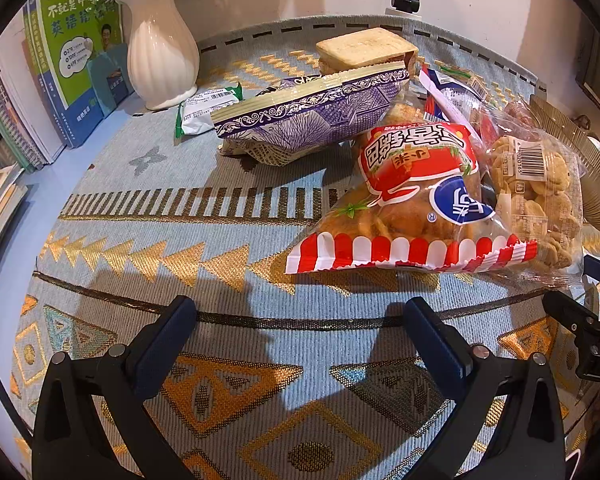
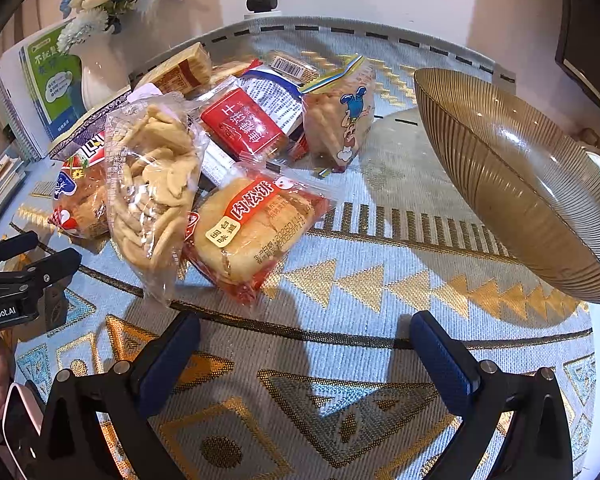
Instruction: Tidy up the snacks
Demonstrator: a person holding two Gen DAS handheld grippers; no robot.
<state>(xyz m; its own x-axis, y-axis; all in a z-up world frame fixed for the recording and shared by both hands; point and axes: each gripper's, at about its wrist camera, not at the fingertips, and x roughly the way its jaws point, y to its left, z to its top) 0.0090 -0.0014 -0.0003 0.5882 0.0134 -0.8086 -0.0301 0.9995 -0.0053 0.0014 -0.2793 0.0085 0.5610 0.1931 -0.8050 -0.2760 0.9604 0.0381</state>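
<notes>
Patterned blue-and-gold woven tablecloth (image 2: 380, 320) carried everything. Ribbed amber glass bowl (image 2: 520, 184) sat right of the pile, tilted in view; nothing seen inside. Snack packets lay heaped ahead of both tongs, apart from them. Right gripper (image 2: 304, 356): fingers apart, holding nothing; clear bag of pale crackers (image 2: 152, 184) and red-labelled bun packet (image 2: 252, 228) nearest. Left gripper (image 1: 300, 340): likewise spread, empty; red-and-white striped crisp bag (image 1: 412, 200) just ahead.

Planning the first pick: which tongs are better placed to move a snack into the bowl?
Right, probably. The right tongs are open, with the bun pack just ahead and the bowl alongside; the left tongs see only its edge.
</notes>
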